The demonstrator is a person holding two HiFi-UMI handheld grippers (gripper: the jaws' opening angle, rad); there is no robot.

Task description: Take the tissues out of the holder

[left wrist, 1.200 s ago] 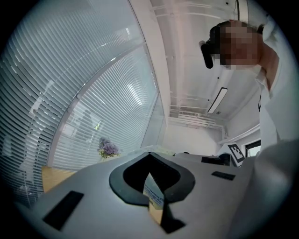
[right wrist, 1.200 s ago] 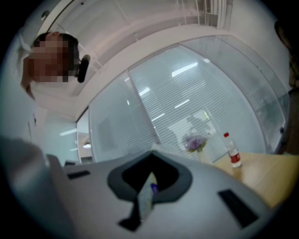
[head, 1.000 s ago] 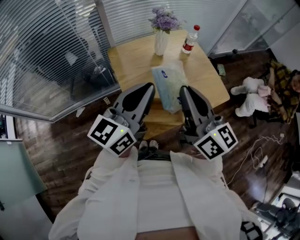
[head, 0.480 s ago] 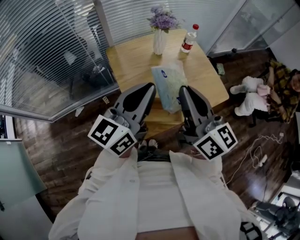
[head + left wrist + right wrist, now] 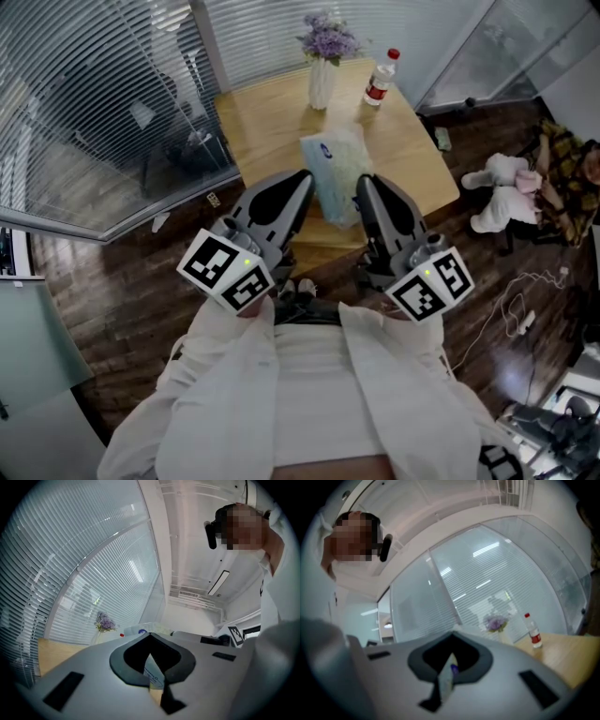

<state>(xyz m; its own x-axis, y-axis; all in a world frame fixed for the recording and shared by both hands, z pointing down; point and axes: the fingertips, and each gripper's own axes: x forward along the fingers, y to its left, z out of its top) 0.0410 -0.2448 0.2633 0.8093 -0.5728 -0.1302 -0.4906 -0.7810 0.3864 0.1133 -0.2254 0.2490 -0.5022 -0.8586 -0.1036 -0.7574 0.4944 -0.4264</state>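
Note:
A pale blue-green tissue pack [image 5: 336,173] with a blue label lies on the wooden table [image 5: 267,122], near its front edge. In the head view my left gripper [image 5: 302,178] and right gripper [image 5: 364,182] are held in front of my body, one on each side of the pack's near end, above it and apart from it. Both are shut, with nothing held. In the left gripper view a sliver of the pack [image 5: 153,673] shows through the notch between the jaws. The right gripper view shows the same sliver of the pack [image 5: 449,676].
A white vase of purple flowers [image 5: 322,82] and a red-capped water bottle [image 5: 379,82] stand at the table's far side. Glass walls with blinds lie beyond. On the dark wood floor at the right are a plush toy [image 5: 502,192] and a white cable [image 5: 511,305].
Both grippers have edged slightly inward toward the tissue pack. Nothing else has moved.

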